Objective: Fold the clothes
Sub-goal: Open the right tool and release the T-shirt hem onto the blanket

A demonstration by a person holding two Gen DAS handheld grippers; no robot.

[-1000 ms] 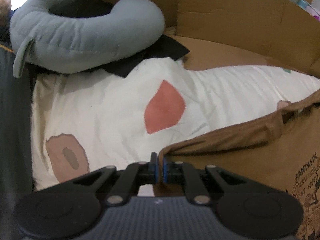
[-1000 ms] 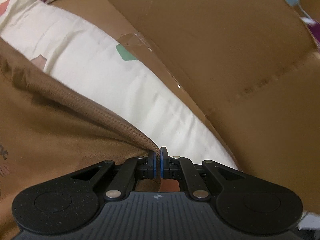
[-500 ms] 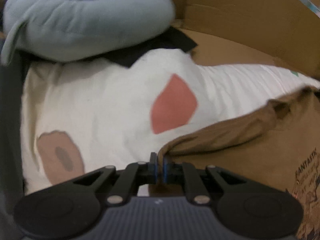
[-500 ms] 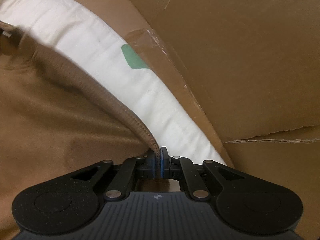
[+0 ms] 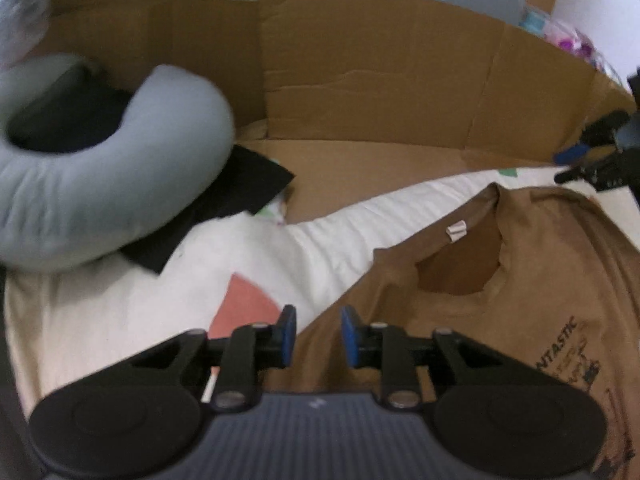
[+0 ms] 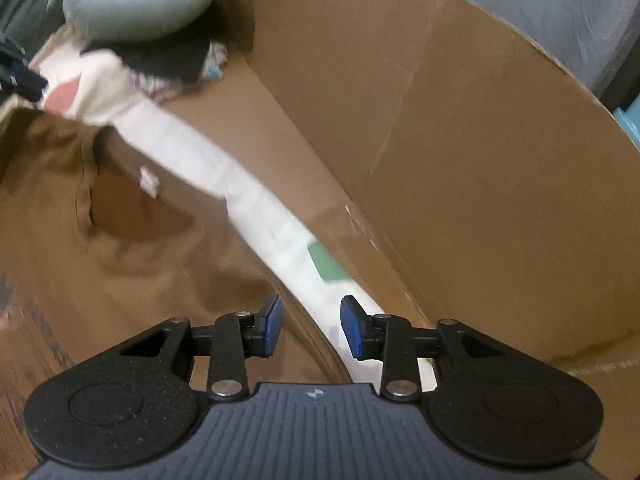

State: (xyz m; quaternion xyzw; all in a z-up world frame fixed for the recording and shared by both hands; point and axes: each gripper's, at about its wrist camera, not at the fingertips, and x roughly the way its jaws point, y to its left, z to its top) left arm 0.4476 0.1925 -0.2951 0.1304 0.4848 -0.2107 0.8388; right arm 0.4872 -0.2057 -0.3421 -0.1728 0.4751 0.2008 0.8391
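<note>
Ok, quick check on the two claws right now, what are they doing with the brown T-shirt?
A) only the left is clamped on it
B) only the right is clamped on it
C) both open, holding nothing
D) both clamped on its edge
C: the left claw and the right claw each show a clear gap between their blue pads, and the brown T-shirt lies spread on the white sheet.

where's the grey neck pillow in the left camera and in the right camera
Left wrist view: the neck pillow fills the upper left, lying on a black cloth.
Right wrist view: it sits small in the top left corner, against the cardboard wall.
Shared landmark: the white tag in the collar of the brown T-shirt.
</note>
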